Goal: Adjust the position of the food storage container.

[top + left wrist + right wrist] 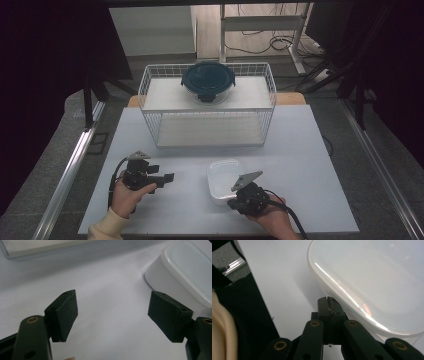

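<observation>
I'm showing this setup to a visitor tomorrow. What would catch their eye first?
Likely the white wire basket at the table's far side, with a dark-lidded round container on top. Next, the translucent white box near the front edge, with the shut right claw beside it and the open left claw further off.

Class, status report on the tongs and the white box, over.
Left tongs open, empty. Right tongs shut, empty, at white box edge. Nothing in the way.
</observation>
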Motion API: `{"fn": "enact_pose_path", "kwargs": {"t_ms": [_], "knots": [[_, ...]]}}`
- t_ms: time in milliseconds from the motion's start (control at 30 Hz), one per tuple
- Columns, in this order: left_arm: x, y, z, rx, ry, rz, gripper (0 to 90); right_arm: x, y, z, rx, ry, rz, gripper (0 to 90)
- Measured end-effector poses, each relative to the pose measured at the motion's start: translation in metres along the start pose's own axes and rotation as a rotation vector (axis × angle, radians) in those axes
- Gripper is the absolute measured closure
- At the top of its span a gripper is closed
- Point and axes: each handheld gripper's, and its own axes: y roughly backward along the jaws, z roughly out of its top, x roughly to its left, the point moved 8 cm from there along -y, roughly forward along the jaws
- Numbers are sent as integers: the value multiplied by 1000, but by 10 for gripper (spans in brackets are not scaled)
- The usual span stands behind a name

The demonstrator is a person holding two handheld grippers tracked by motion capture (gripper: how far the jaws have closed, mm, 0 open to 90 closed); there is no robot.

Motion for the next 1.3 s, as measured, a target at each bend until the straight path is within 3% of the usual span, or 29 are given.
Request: {"fn": "enact_pose_path", "kwargs": {"t_ms": [200,300,400,533,667,767,933,1067,1133,1233,1300], "knots": [[-1,0,-1,-2,7,1,233,-1,-8,10,-2,5,4,891],[-4,0,1,-10,30,-13,234,-2,-12,13,3,-2,9,891],[-10,-2,2,-9,23,-25,236,-3,-12,13,-3,-5,12,891],[-14,-4,2,-2,12,-28,237,1,-2,11,-24,2,15,890],[-14,-4,2,-10,19,-28,238,2,23,11,-81,-20,7,890],[-19,-8,3,-7,19,-45,239,-9,46,9,-141,-63,-17,890],[-29,-11,4,4,-8,-65,237,-40,78,-1,-218,-151,-91,890],[-30,-9,5,-6,-1,-73,238,-62,80,-15,-226,-237,-85,876],[-31,-8,6,-7,1,-79,237,-69,77,-20,-223,-261,-90,786],[-31,-10,4,-1,-3,-78,237,-77,76,-23,-234,-307,-121,516],[-32,-12,3,9,-8,-80,236,-79,75,-23,-236,-335,-126,406]]}}
